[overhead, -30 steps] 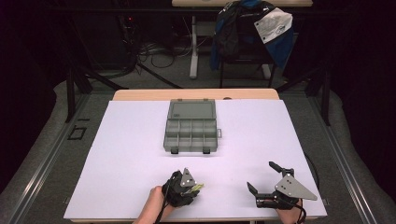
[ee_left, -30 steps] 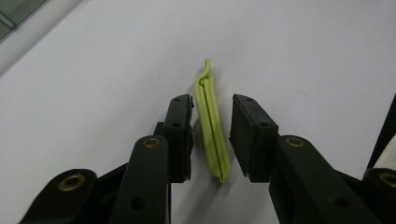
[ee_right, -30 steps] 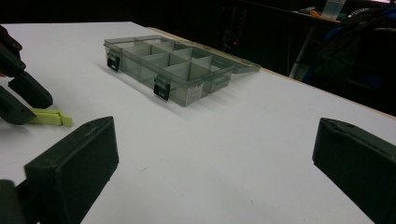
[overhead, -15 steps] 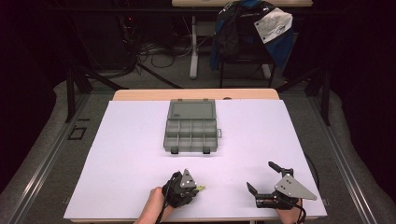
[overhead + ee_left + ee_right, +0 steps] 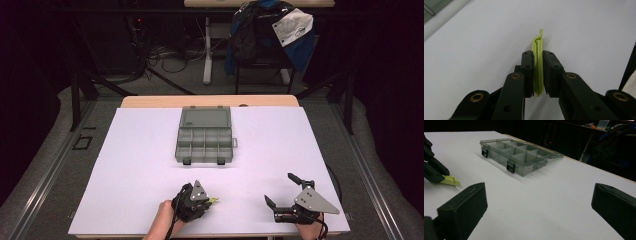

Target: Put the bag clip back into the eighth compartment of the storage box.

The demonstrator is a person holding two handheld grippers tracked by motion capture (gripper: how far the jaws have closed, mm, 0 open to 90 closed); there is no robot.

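Surface: white sheet (image 5: pixel 125 175) covers the table, a strip of wood edge showing at its far side; dark floor and cables lie beyond.
Yellow-green strip: a thin folded yellow-green piece (image 5: pixel 538 67) sits pinched between the left gripper's jaws, its tip poking out past them; it lies on the person's side of the organizer box, well apart from it, low over the sheet.
Left gripper: the left gripper (image 5: pixel 207 200) has its jaws closed tight on the yellow-green piece, a hand (image 5: pixel 162 220) behind it at the near edge.
Right gripper: the right gripper (image 5: pixel 282 189) rests near the same edge, on the right-hand side of the box and well apart from it; its jaws stand wide apart with nothing between them.
Organizer box: a grey see-through organizer box (image 5: pixel 204 145) lies open in the middle of the sheet, lid (image 5: pixel 206 117) folded back flat on the far side, two dark latches (image 5: pixel 510 167) facing the person; I cannot tell whether the compartments hold anything.
Background: a chair draped with blue cloth (image 5: pixel 270 30) stands behind the box, beyond the table.
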